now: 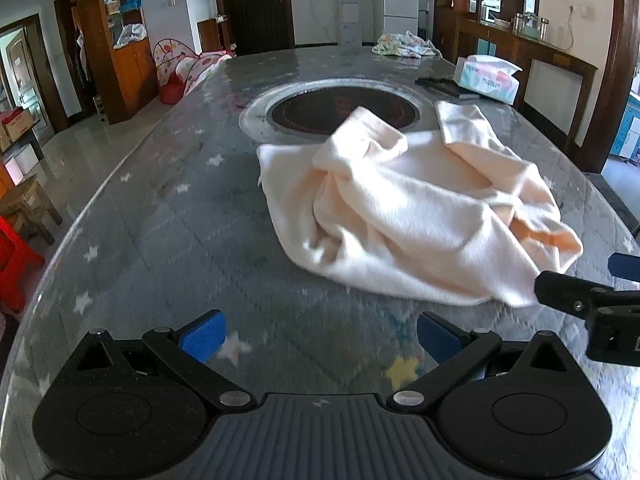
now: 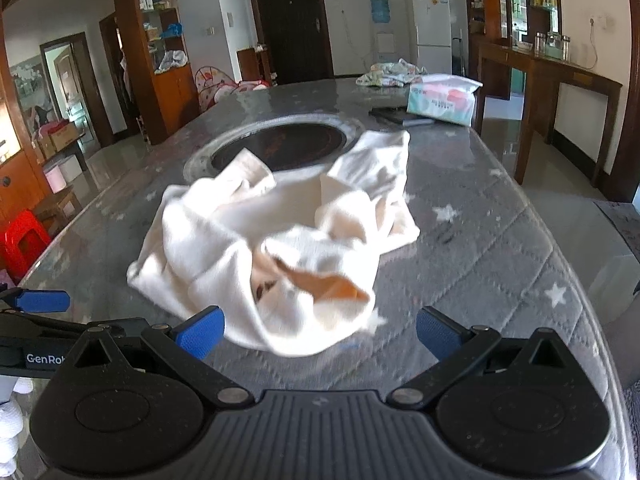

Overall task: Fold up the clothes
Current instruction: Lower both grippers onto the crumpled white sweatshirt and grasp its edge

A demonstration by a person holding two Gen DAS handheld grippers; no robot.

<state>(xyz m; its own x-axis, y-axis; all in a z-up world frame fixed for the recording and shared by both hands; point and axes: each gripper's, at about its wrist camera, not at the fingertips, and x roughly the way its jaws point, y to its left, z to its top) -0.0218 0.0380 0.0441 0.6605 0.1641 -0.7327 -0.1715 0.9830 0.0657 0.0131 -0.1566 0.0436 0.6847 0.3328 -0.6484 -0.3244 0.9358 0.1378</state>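
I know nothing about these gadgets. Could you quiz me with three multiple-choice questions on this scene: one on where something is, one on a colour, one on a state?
1. Where does the tissue pack sit?
A. far right of the table
B. on the floor
C. on the garment

2. What colour are the pads on the fingers?
A. red
B. blue
C. green

3. How is the cream garment lying?
A. neatly folded
B. hanging up
C. crumpled

Answers: 1 A, it lies beyond the round cooktop; 2 B, both grippers show blue; 3 C, sleeves and folds are bunched.

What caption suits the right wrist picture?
Open right gripper faces a crumpled cream garment on the grey table.
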